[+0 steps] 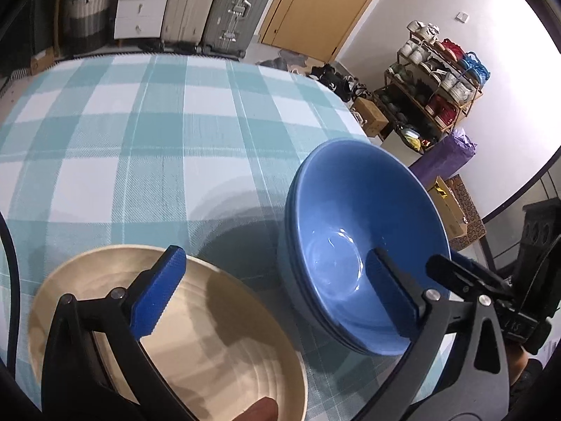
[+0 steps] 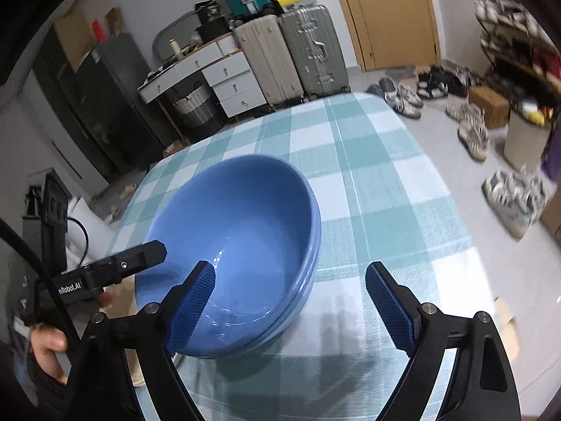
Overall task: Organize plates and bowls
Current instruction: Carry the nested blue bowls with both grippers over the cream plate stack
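Observation:
A stack of blue bowls (image 1: 354, 231) sits on the checked tablecloth (image 1: 140, 147); it also shows in the right wrist view (image 2: 238, 231). A cream plate (image 1: 217, 343) lies on the cloth to its left. My left gripper (image 1: 277, 294) is open, one finger over the plate, the other inside the top bowl's near rim. My right gripper (image 2: 291, 312) is open, its left finger inside the bowl rim, its right finger outside above the cloth. The right gripper's body (image 1: 491, 287) shows at the bowl's right side in the left wrist view; the left gripper's body (image 2: 115, 270) shows in the right wrist view.
The table's far and right edges (image 1: 350, 105) drop to the floor. Suitcases (image 2: 294, 52), white drawers (image 2: 231, 80) and a door (image 2: 385, 14) stand behind. A shoe rack (image 1: 431, 84), boxes and loose shoes (image 2: 473, 129) are on the right.

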The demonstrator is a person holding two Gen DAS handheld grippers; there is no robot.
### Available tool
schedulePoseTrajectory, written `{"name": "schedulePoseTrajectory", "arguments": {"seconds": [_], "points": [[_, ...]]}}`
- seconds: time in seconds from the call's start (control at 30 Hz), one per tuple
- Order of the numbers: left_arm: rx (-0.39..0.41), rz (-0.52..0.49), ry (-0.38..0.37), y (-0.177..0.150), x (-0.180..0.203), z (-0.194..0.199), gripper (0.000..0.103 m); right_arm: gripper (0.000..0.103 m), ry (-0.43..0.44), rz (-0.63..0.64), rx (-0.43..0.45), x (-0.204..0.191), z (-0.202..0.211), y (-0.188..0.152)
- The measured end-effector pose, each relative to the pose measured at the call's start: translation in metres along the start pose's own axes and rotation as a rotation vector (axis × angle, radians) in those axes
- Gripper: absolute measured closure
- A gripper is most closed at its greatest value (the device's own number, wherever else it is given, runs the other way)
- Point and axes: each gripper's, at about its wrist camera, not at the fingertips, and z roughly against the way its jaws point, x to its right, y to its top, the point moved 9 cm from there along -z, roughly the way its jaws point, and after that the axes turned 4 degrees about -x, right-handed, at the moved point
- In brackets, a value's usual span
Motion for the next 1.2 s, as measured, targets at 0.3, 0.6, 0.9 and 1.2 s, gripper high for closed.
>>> {"name": "schedulePoseTrajectory", "arguments": {"seconds": [0.3, 0.6, 0.9, 1.2], "points": [[-0.028, 0.005, -0.043, 0.002, 0.003, -0.02, 0.018, 0.031, 0.062, -0.019, 0.001, -0.007, -0.01, -0.004], [-0.031, -0.05, -0.036, 0.002, 0.021, -0.027, 0.067, 0.055, 0.036, -0.002, 0.026, -0.009, -0.008, 0.0], [-0.007, -0.086, 0.028, 0.001, 0.024, -0.021, 0.078, 0.057, 0.004, 0.014, 0.036, -0.01, -0.006, 0.001], [0.007, -0.087, 0.026, 0.0, 0.027, -0.009, 0.078, 0.057, -0.009, 0.024, 0.048, -0.013, 0.002, 0.002]]}}
